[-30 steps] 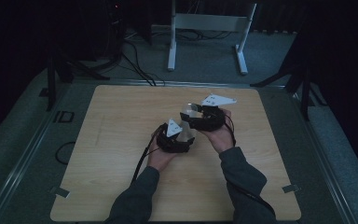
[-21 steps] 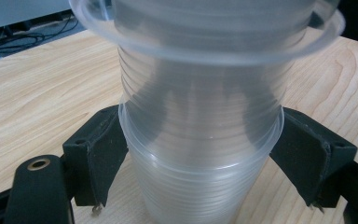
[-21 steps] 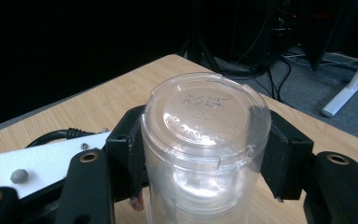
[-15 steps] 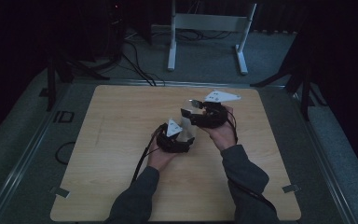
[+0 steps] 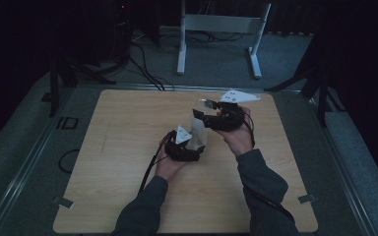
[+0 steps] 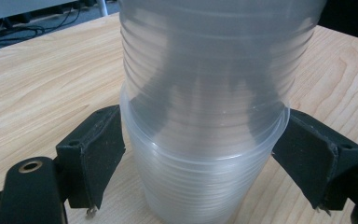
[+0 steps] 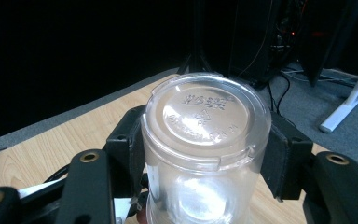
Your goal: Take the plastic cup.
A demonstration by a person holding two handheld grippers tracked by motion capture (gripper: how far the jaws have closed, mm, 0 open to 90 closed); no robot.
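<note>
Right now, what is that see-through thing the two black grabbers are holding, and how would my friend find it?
Look at the light wooden table; near its middle, two hands meet. Between them stands a stack of clear ribbed plastic cups, upside down. The left gripper squeezes the lower rim, the right gripper the top cup. It is the one see-through thing among the black jaws.

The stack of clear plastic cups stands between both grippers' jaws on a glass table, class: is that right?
Not quite. The stack of clear plastic cups stands on a wooden table, not glass, as the high view shows. The left gripper and right gripper do hold it.
</note>
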